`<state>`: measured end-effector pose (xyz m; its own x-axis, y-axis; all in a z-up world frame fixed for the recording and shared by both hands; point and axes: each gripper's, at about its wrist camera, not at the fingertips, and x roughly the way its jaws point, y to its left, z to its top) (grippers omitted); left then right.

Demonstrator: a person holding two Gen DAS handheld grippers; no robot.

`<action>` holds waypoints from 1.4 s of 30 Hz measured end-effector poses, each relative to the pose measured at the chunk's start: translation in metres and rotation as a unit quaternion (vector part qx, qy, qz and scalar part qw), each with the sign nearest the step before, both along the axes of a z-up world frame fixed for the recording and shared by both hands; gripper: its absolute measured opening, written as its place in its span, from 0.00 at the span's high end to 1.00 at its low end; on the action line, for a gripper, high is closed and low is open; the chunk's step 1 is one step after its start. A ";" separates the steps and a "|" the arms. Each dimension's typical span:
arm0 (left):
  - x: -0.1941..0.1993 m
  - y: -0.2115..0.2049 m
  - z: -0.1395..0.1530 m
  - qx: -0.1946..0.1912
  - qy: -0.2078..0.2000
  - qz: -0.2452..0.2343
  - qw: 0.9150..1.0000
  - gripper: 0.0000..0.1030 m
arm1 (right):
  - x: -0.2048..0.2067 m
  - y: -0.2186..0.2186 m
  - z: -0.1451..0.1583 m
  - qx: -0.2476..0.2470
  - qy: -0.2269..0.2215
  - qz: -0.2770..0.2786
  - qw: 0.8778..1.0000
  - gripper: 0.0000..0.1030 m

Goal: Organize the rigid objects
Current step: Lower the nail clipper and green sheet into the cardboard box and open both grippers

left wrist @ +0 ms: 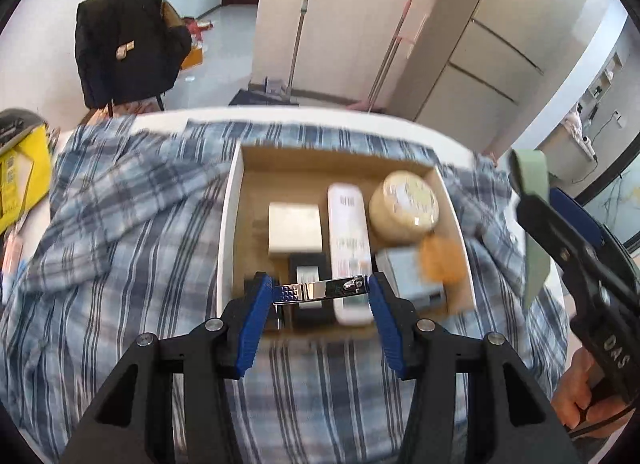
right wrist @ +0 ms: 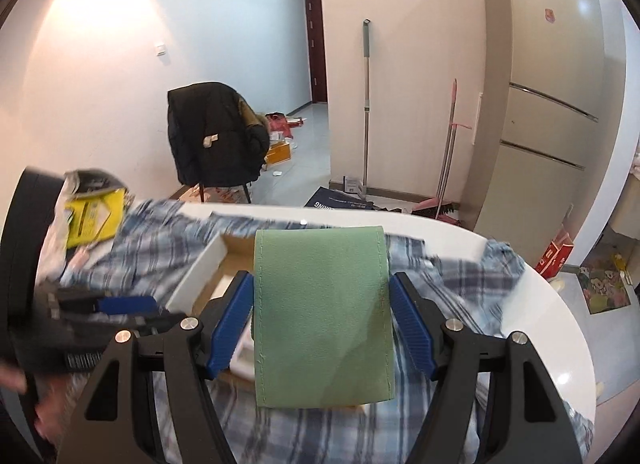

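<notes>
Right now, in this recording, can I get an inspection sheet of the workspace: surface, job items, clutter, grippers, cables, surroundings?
Surface: white table draped with a blue plaid cloth.
Job's things: open cardboard box holding a white box, a white remote-like item and a round tan container; metal nail clipper; green pouch.
Clutter: yellow packet at the table's far left.
Grippers: left hand-held gripper clamps the nail clipper above the box; right hand-held gripper clamps the green pouch.
Cables: nothing seen on the table.
Surroundings: chair with a dark jacket, mop, pink broom, fridge.
</notes>
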<state>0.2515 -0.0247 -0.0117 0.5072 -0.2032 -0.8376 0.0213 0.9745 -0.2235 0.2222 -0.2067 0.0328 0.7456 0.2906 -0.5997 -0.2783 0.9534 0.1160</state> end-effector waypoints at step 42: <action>0.045 -0.008 -0.042 0.093 -0.110 0.014 0.989 0.15 | 0.078 0.032 -0.070 0.039 0.059 0.009 0.997 0.33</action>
